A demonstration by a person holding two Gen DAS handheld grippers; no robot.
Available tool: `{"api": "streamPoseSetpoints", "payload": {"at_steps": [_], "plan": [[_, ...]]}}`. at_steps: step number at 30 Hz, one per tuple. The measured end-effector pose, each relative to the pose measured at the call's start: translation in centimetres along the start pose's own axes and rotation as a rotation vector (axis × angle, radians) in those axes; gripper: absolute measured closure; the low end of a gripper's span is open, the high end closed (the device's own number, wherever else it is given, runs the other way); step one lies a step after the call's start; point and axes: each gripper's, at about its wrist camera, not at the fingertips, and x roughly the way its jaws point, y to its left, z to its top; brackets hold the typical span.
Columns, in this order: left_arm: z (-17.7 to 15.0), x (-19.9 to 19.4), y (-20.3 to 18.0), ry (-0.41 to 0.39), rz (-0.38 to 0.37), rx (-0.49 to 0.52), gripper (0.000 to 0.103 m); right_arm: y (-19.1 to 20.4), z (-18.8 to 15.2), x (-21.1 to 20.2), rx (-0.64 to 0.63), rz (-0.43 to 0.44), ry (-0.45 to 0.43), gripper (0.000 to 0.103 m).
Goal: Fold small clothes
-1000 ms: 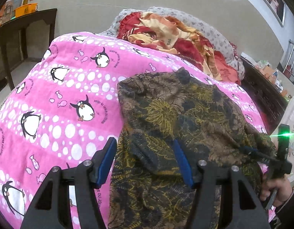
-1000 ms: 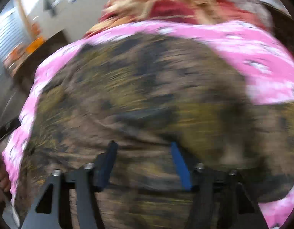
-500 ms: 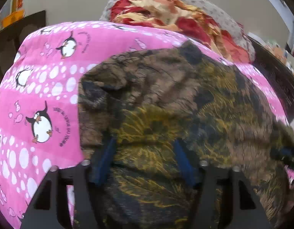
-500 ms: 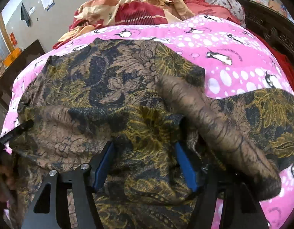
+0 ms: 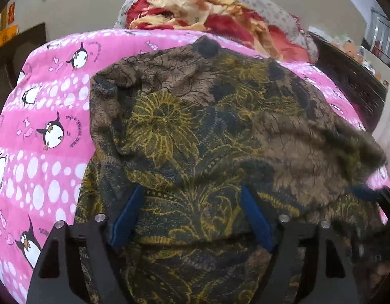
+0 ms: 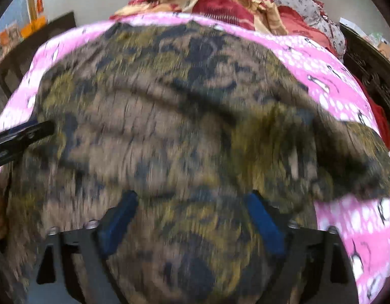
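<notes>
A brown, black and yellow floral garment lies spread on a pink penguin-print blanket; it also fills the right wrist view, which is blurred. My left gripper is open, its blue-padded fingers set wide and low over the garment's near edge. My right gripper is open too, fingers wide over the cloth. The left gripper's black tip shows at the left of the right wrist view.
A heap of red, orange and cream cloth lies at the far end of the bed. A dark wooden bed frame runs along the right. A dark wooden table stands at the far left.
Both grippers have moved lower and closer over the garment. The raised fold seen in the right wrist view half a second ago now lies flatter. Both grippers stay open.
</notes>
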Motion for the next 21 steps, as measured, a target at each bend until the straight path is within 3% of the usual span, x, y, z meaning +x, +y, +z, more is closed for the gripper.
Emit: {"api": "streamPoseSetpoints", "payload": {"at_steps": [2, 5, 6, 10, 12, 14, 15, 16, 18, 21], "plan": [[-0.2, 0.1, -0.3, -0.01, 0.008, 0.013, 0.021, 0.3, -2.0, -1.0, -0.047, -0.024, -0.026, 0.0], [-0.6, 0.5, -1.1, -0.004, 0.015, 0.051, 0.013, -0.5, -3.0, -3.0, -0.03, 0.019, -0.048, 0.002], [-0.7, 0.4, -1.3, -0.002, 0.019, 0.055, 0.012, -1.2, -2.4, -4.2, 0.007, 0.051, -0.1, 0.006], [-0.6, 0.4, -1.0, -0.012, -0.021, 0.024, 0.012, -1.8, 2.2, -5.2, 0.093, 0.118, -0.226, 0.007], [-0.4, 0.4, -0.3, -0.018, -0.047, 0.001, 0.012, -1.4, 4.3, -3.2, 0.106, 0.115, -0.206, 0.012], [-0.5, 0.3, 0.0, -0.02, -0.059, -0.012, 0.012, -2.0, 6.2, 0.9, 0.135, 0.114, -0.12, 0.022], [-0.5, 0.4, -0.1, -0.02, -0.056, -0.009, 0.012, -2.6, 6.6, 2.9, 0.151, 0.116, -0.072, 0.022], [-0.5, 0.5, -0.4, -0.016, -0.046, -0.002, 0.012, -2.6, 6.7, 3.2, 0.137, 0.13, -0.118, 0.021], [-0.6, 0.5, -0.5, -0.013, -0.032, 0.009, 0.012, -1.4, 7.1, 3.1, 0.091, 0.151, -0.083, 0.003], [-0.6, 0.5, -0.5, -0.011, -0.029, 0.012, 0.011, 0.6, 7.3, 2.4, -0.014, 0.076, -0.013, 0.002]]}}
